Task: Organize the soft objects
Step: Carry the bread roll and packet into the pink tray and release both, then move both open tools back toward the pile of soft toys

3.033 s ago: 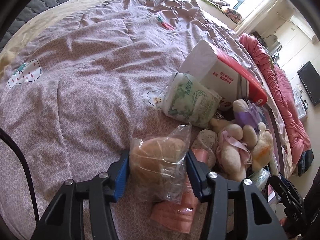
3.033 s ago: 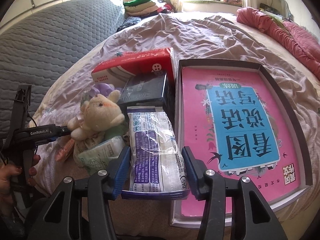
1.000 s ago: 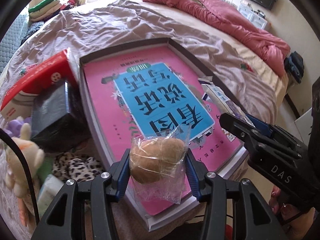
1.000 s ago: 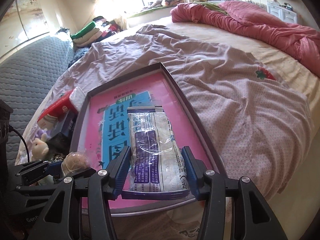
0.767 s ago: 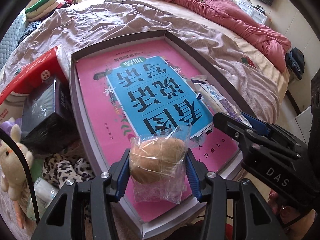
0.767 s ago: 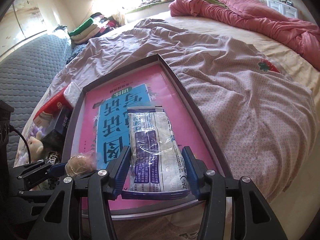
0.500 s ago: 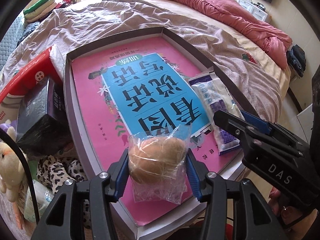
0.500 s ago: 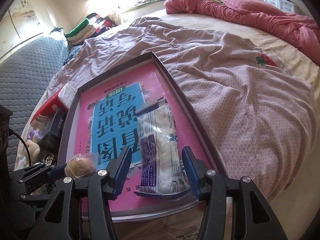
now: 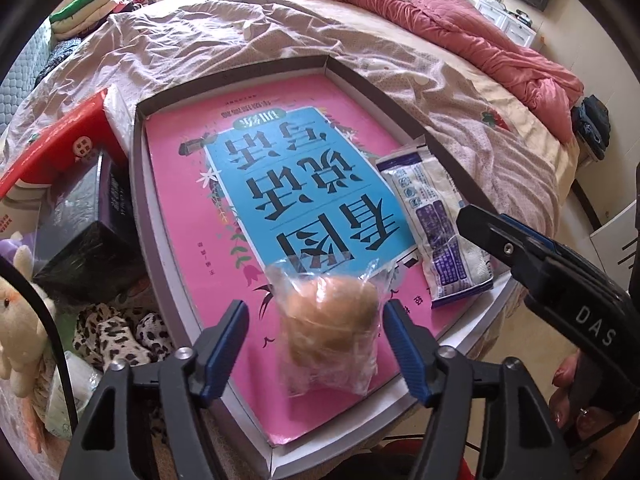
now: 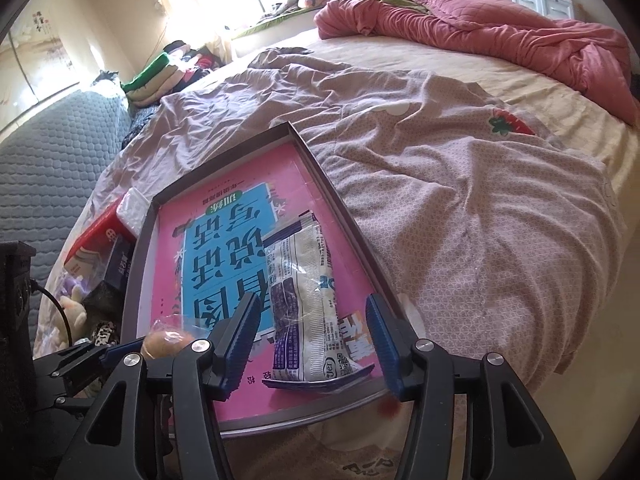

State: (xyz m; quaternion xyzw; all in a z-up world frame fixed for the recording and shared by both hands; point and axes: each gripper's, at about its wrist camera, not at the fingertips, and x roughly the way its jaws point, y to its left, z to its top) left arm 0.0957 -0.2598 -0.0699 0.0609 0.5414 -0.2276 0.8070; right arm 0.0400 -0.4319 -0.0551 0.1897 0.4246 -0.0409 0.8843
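The left gripper (image 9: pixel 314 340) stands with its blue-padded fingers (image 9: pixel 224 344) spread wide, and the round tan bun in a crinkled clear plastic bag (image 9: pixel 330 330) sits in the gap between them, free of both pads. The bag looks blurred in the left wrist view, and it lies over the near end of the shallow grey-rimmed cardboard box lid lined with a pink and blue printed sheet (image 9: pixel 138 184); whether it rests flat on the sheet cannot be told.

The right gripper (image 10: pixel 312 330) is likewise wide open, its blue pads clear on either side of the long white and purple sealed plastic packet (image 10: pixel 306 300). That packet lies lengthwise on the pink sheet along the tray's right rim (its near end curls up a little at the tray's front edge). In the left wrist view the same packet (image 9: pixel 436 224) lies just right of the blue panel, with the right gripper's black finger reaching over its near end.

The tray rests on a wrinkled mauve patterned bedspread (image 10: pixel 460 200). Beside the tray's left rim sit a red and white tissue box (image 9: pixel 64 148), a black box (image 9: pixel 80 240), a leopard-print cloth (image 9: pixel 116 332) and a cream plush toy (image 9: pixel 20 320). A rumpled pink quilt (image 10: pixel 500 36) lies across the far side of the bed.
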